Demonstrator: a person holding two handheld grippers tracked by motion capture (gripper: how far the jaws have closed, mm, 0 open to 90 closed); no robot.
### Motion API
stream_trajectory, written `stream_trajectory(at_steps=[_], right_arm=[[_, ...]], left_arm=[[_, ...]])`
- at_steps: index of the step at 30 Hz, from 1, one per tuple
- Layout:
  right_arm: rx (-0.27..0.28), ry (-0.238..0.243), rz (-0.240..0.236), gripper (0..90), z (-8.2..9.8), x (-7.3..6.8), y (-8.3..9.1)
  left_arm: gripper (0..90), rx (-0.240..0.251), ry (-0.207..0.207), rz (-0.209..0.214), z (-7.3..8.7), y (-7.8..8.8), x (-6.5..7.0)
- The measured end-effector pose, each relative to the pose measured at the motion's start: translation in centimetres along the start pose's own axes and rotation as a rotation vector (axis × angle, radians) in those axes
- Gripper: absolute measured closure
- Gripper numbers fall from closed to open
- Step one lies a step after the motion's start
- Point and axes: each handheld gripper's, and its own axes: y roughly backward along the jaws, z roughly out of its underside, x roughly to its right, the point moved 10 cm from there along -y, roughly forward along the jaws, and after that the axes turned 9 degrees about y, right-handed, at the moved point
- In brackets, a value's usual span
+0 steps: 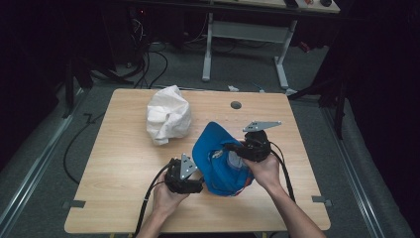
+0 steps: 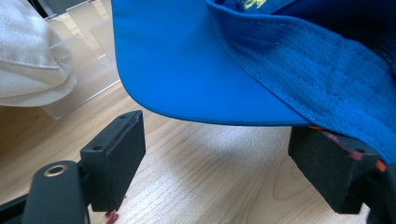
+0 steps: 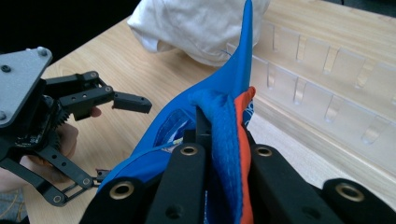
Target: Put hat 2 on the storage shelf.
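High view: the right gripper (image 1: 236,148) is pinching a blue cap (image 1: 214,161) above the wooden table (image 1: 119,163), beside a white cloth (image 1: 168,119). Left gripper view: the left gripper (image 2: 217,161) is gaping wide under the brim. Right gripper view: jaws are clamping the cap's fabric.

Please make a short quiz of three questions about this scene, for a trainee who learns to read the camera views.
1. True or false: the right gripper is shut on the blue cap.
2. How do the left gripper's fingers stand? A) shut on the brim B) open, with the brim above the gap C) shut on the white cloth
3. Fill in: on the wooden table, the crumpled white cloth lies beyond the ____ gripper.

Key
1. True: blue and orange cap fabric sits pinched between its fingers.
2. B
3. left
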Motion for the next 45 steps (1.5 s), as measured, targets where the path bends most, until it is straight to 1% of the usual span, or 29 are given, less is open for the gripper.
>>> stream_trajectory(at_steps=[6,7,9,10,13,15,16,17,18,20,21,24,25,28,29,31,33,35,38,40,45], right_arm=[[-0.031,-0.008,-0.026,88.4,0.4,-0.3,-0.3],[-0.041,-0.013,-0.032,88.4,0.5,-0.3,-0.4],[-0.045,-0.027,-0.049,88.4,0.6,-0.1,-0.4],[-0.05,-0.035,-0.05,88.4,0.8,0.0,-0.4],[-0.066,-0.041,-0.052,88.3,1.2,0.4,-0.3],[-0.066,-0.055,-0.068,88.4,1.3,0.5,-0.1],[-0.066,-0.065,-0.087,88.4,1.4,0.4,0.0],[-0.062,-0.075,-0.115,88.4,1.4,0.1,0.0],[-0.058,-0.084,-0.154,88.4,1.3,-0.3,0.0],[-0.062,-0.064,-0.153,88.4,1.1,-0.9,0.0],[-0.058,-0.06,-0.153,88.4,0.9,-1.0,0.0],[-0.056,-0.066,-0.158,88.3,0.8,-0.9,-0.1],[-0.059,-0.065,-0.161,88.4,0.9,-0.9,-0.1],[-0.058,-0.063,-0.191,88.3,0.7,-1.5,-0.2],[-0.061,-0.057,-0.199,88.3,0.7,-1.7,-0.2],[-0.065,-0.048,-0.199,88.2,0.6,-1.9,-0.3],[-0.068,-0.05,-0.209,88.2,0.6,-1.9,-0.5],[-0.074,-0.054,-0.214,88.1,0.7,-1.7,-0.7],[-0.08,-0.058,-0.223,87.6,0.8,-1.5,-0.7],[-0.078,-0.069,-0.228,86.5,0.8,-1.4,-0.5],[-0.054,-0.083,-0.233,81.9,0.6,-1.1,-0.3]], left_arm=[[21.6,0.001,-0.033,0.023,0.1,0.2,0.6],[22.1,0.009,-0.032,0.031,0.0,0.3,0.7],[23.1,0.02,-0.034,0.045,-0.3,0.6,0.9],[24.0,0.027,-0.037,0.05,-0.5,0.8,0.9],[25.8,0.069,-0.009,0.063,-1.6,1.4,0.7],[27.5,0.093,0.023,0.074,-2.3,1.7,0.6],[28.2,0.102,0.038,0.078,-2.6,1.8,0.6],[28.8,0.109,0.039,0.086,-2.8,1.8,0.7],[29.1,0.116,0.033,0.086,-2.9,1.8,0.7],[30.1,0.111,0.023,0.09,-2.8,1.7,0.9],[31.1,0.114,0.025,0.09,-2.8,1.7,0.9],[34.6,0.114,0.021,0.09,-2.8,1.8,0.9],[36.0,0.112,0.015,0.087,-2.7,1.8,0.8],[41.2,0.077,-0.036,0.072,-1.9,1.5,0.7],[44.1,0.066,-0.052,0.075,-1.6,1.5,0.8],[54.2,0.057,-0.086,0.08,-1.2,1.4,1.1],[64.6,0.042,-0.118,0.078,-1.0,1.5,1.2],[69.0,0.034,-0.128,0.076,-1.0,1.5,1.2],[75.7,0.044,-0.141,0.079,-1.5,1.8,1.3],[78.2,0.046,-0.152,0.084,-1.7,2.0,1.6],[80.6,0.031,-0.147,0.103,-2.0,2.1,2.1]])
